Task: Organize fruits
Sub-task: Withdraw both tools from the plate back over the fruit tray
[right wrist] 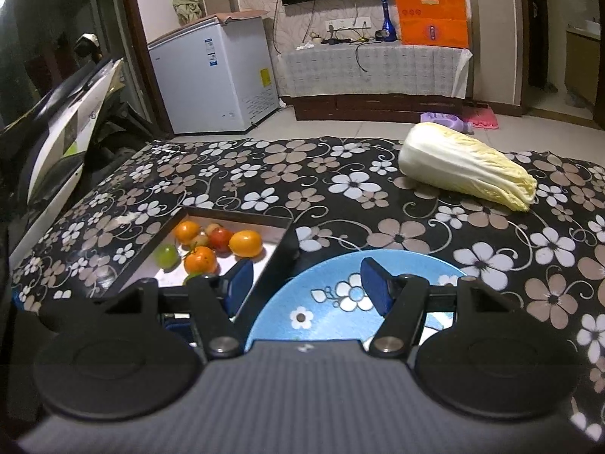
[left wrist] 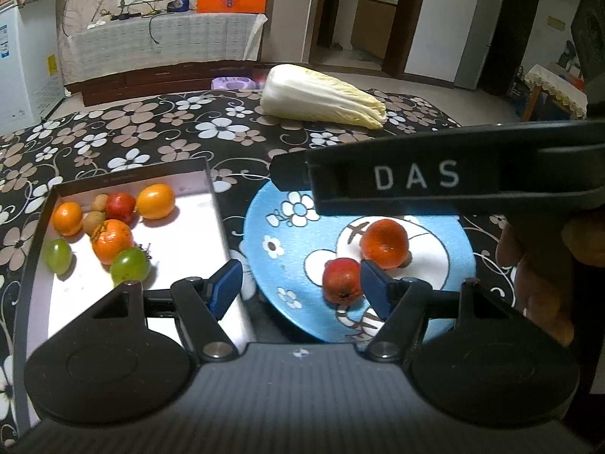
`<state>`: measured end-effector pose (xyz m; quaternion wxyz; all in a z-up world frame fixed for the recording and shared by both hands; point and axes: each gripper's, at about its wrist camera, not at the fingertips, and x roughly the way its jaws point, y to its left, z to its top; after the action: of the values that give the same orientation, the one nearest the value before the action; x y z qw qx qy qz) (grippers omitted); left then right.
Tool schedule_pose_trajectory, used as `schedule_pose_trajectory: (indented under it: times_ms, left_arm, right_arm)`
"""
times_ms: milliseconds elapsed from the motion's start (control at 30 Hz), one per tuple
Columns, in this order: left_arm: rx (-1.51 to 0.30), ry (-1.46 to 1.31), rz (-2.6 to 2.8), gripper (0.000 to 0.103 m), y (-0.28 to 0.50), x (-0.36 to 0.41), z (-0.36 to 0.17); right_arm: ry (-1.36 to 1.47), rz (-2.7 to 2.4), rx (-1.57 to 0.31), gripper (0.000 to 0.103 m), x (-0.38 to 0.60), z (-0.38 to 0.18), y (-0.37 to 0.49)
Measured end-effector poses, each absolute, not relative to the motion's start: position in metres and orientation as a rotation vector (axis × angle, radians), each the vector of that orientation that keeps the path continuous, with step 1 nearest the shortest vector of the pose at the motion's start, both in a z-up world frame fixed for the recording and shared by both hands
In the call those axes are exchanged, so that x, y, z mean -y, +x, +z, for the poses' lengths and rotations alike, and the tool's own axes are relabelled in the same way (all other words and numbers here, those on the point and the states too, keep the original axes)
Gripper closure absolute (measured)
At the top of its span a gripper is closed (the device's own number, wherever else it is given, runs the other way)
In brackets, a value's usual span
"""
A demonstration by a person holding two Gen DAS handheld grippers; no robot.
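Left gripper (left wrist: 300, 283) agape beside calyx-down red fruit (left wrist: 341, 280)

fruit box (left wrist: 211, 204) lies left of the plate (left wrist: 287, 234); cabbage (left wrist: 321, 96) lies behind both on the tablecloth (left wrist: 151, 132).

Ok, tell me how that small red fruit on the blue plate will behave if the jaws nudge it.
The small red fruit looks round, so it will probably roll across the glossy blue plate rather than slide. Its skin seems smooth and shiny, likely slippery between the left gripper jaws. It sits close to the orange-red fruit, so a push may knock into that.
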<state>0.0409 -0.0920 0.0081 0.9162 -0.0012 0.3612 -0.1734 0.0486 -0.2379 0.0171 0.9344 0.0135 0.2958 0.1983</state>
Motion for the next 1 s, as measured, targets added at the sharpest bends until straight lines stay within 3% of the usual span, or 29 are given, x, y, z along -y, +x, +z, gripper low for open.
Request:
schedule_pose_trajectory:
  times_ms: [1000]
  left_arm:
    - [-0.781,-0.042,-0.188,0.029,0.051,0.018,-0.003]
  right_arm:
    - [-0.047,0.492,-0.653,0.039,0.177,0.003,0.061]
